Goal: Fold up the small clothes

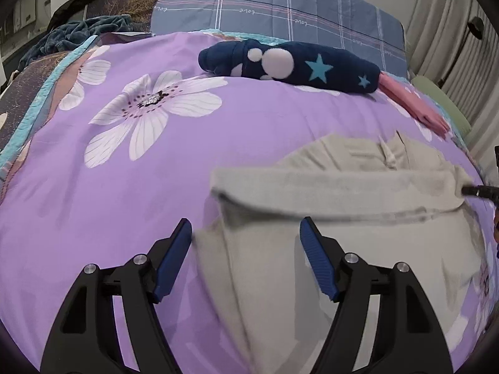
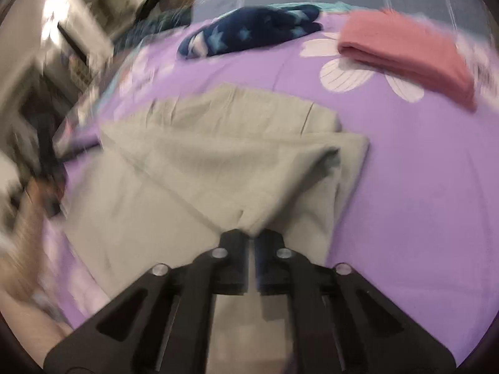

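The pale grey-beige cotton garment (image 1: 327, 268) lies half-folded on the purple flowered bed cover (image 1: 109, 187). Right gripper (image 2: 252, 233) is clenched on its fold, left gripper (image 1: 246, 243) hangs released above it. Nothing's blocking; a navy star-print fleece bundle (image 1: 290, 62) and a folded pink cloth (image 2: 405, 53) sit well behind.

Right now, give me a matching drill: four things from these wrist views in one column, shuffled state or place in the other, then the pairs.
Things:
1. beige garment
2. pink garment
3. navy star garment
4. left gripper

States:
A. bunched, unfolded, near the plaid pillow
B. open, nothing pressed between its pads
C. already folded, lying on a white flower print
D. one edge pinched by the right gripper, part-folded

Pairs: 1-D, 2-C, 3-A, 4-B
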Demonstrator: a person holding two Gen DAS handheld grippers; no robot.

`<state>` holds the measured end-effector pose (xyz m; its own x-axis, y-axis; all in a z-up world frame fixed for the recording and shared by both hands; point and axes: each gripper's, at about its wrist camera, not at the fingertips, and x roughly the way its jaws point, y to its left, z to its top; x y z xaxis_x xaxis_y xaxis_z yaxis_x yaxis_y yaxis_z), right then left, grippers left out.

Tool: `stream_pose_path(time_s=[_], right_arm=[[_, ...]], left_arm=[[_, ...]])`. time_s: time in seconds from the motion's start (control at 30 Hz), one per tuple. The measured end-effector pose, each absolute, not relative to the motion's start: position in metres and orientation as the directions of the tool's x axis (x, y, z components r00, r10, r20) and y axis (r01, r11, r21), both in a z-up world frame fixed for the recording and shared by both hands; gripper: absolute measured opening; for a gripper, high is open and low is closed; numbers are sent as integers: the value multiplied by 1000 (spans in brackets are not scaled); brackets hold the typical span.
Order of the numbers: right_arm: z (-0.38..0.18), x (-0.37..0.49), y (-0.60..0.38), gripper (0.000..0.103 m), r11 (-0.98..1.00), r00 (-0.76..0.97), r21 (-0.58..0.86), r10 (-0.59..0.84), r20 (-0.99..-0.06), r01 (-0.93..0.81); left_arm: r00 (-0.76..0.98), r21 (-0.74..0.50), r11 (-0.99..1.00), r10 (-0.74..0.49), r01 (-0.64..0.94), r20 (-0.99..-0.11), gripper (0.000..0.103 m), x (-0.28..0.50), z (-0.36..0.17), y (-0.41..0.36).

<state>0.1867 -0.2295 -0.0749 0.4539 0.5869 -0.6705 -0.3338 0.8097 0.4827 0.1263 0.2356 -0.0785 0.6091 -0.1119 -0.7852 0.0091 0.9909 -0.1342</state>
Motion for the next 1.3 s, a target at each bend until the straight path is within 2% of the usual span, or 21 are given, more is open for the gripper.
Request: stream_pose_path(time_s=[0.1, 0.13, 0.17, 0.23, 0.3, 0.33, 0.57, 0.7, 0.77, 0.83, 0.87, 0.97, 1.03, 1.1, 1.17, 1.2, 1.23, 1.27, 1.3], right_arm=[[-73, 219, -276, 3, 662, 580, 736, 659, -480, -143], [-77, 232, -292, 12, 618, 620, 783, 643, -450, -73], [-79, 238, -299, 17, 638, 640, 769, 604, -475, -31], [-79, 242, -301, 34, 725, 641, 689, 528, -557, 1], [-78, 235, -298, 45, 750, 620, 659, 543, -566, -56], [-79, 230, -295, 47, 763, 607, 641, 551, -572, -88], [-85, 234, -276, 48, 821, 551, 551, 533, -642, -152], [-90, 253, -264, 48, 839, 533, 518, 519, -668, -168], [-94, 258, -258, 48, 847, 522, 500, 514, -681, -181], [-95, 260, -252, 46, 856, 523, 474, 505, -686, -204], [-95, 261, -249, 45, 859, 523, 466, 503, -688, -212], [-97, 264, -248, 43, 859, 524, 466, 503, -688, -213], [-99, 265, -250, 40, 857, 524, 473, 505, -686, -206], [-101, 265, -252, 37, 856, 524, 477, 505, -686, -201], [-100, 265, -254, 37, 849, 525, 492, 513, -679, -192], [-100, 265, -255, 37, 848, 526, 495, 513, -678, -190], [-99, 264, -255, 37, 848, 526, 494, 513, -678, -190], [-99, 264, -255, 37, 849, 526, 492, 514, -678, -194], [-99, 263, -255, 37, 849, 525, 491, 514, -678, -197]], left_arm=[[625, -155, 987, -96, -40, -775, 72, 141, -77, 241], [638, -178, 982, -99, -60, -764, 72, 144, -74, 245], [651, -194, 978, -102, -72, -753, 72, 143, -72, 248], [676, -209, 974, -94, -90, -731, 72, 139, -66, 252], [702, -221, 971, -94, -92, -706, 73, 131, -61, 259], [708, -222, 971, -93, -92, -700, 74, 128, -60, 261], [684, -299, 954, -234, 24, -691, 75, 124, -64, 257], [687, -348, 929, -334, 124, -645, 76, 120, -53, 243], [685, -313, 929, -360, 198, -634, 90, 115, -46, 230], [668, -202, 953, -303, 227, -679, 90, 114, -49, 216], [641, -109, 966, -237, 233, -730, 90, 116, -58, 208], [583, 6, 968, -147, 252, -799, 90, 124, -82, 199], [604, 70, 973, -79, 219, -793, 90, 132, -87, 205], [634, 103, 989, 13, 106, -773, 90, 155, -84, 221], [656, 72, 997, 68, -21, -751, 90, 174, -75, 243], [671, 10, 998, 47, -59, -740, 90, 180, -69, 254], [682, -49, 997, 4, -58, -731, 90, 182, -65, 259], [693, -169, 985, -109, -18, -713, 90, 182, -61, 266], [690, -218, 976, -162, 7, -705, 90, 181, -61, 269]])
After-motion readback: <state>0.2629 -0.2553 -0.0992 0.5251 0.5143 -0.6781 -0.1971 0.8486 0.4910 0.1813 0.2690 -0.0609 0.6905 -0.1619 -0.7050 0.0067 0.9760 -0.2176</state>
